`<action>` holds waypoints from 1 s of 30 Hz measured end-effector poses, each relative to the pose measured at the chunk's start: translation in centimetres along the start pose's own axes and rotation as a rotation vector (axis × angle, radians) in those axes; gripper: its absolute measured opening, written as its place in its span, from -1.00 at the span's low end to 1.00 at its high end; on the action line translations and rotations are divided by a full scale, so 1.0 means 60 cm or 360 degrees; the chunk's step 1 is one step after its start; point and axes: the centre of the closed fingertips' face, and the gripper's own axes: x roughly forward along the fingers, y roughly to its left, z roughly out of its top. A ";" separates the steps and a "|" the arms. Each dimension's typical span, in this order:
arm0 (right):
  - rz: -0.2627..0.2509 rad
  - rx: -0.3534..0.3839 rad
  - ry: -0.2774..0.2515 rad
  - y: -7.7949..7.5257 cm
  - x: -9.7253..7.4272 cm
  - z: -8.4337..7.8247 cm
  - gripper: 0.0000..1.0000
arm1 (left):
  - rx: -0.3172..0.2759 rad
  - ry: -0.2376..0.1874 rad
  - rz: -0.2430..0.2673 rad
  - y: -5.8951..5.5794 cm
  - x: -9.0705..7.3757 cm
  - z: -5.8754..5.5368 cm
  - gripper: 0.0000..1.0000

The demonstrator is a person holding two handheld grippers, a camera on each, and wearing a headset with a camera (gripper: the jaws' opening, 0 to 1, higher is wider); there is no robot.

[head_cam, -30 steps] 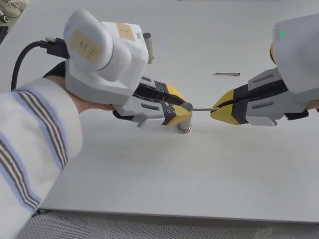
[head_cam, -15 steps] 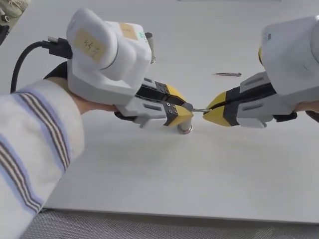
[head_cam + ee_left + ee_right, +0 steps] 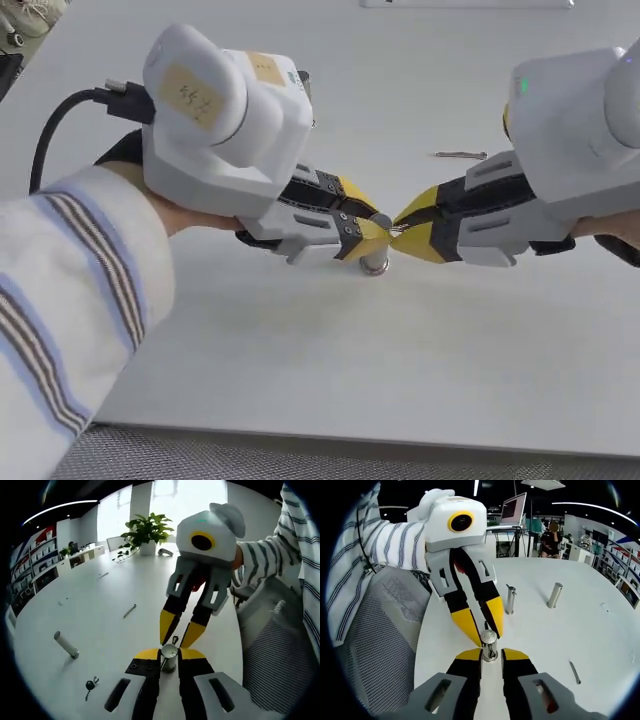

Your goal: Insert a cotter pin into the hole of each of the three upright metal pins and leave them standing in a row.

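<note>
An upright metal pin (image 3: 374,263) stands on the white table (image 3: 300,340), and my left gripper (image 3: 372,230) is shut on its upper part. My right gripper (image 3: 402,228) comes in from the right, shut on a cotter pin (image 3: 174,640) whose shaft has gone into the pin's top. The two grippers' yellow tips nearly touch. In the left gripper view my jaws flank the metal pin (image 3: 169,657), with the right gripper (image 3: 179,631) above it. In the right gripper view the metal pin (image 3: 489,645) sits just past my right gripper (image 3: 490,656).
Two more upright metal pins (image 3: 510,599) (image 3: 554,595) stand farther back; the nearer one has something small at its top. A loose cotter pin (image 3: 460,155) lies on the table behind the right gripper. A black cable (image 3: 55,125) trails from the left gripper. The table's front edge (image 3: 350,440) is close.
My right gripper has moved left toward the held metal pin. The bare length of cotter pin between the two grippers has shrunk to almost nothing. The left gripper has hardly moved.
</note>
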 end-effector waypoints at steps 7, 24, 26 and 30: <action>-0.0014 -0.0006 0.0020 -0.004 -0.015 -0.007 -0.80 | -0.0001 -0.0001 0.0011 0.002 0.002 0.001 -0.81; 0.0011 -0.0010 -0.0014 0.001 -0.015 0.001 -1.00 | -0.0014 -0.0005 0.0033 0.005 0.004 0.001 -0.81; 0.0006 -0.0024 -0.0012 0.000 -0.013 0.002 -1.00 | -0.0027 -0.0010 0.0033 0.006 0.004 0.001 -0.81; -0.0003 -0.0004 -0.0025 0.000 -0.015 0.003 -1.00 | -0.0048 -0.0010 0.0034 0.006 0.004 0.002 -0.81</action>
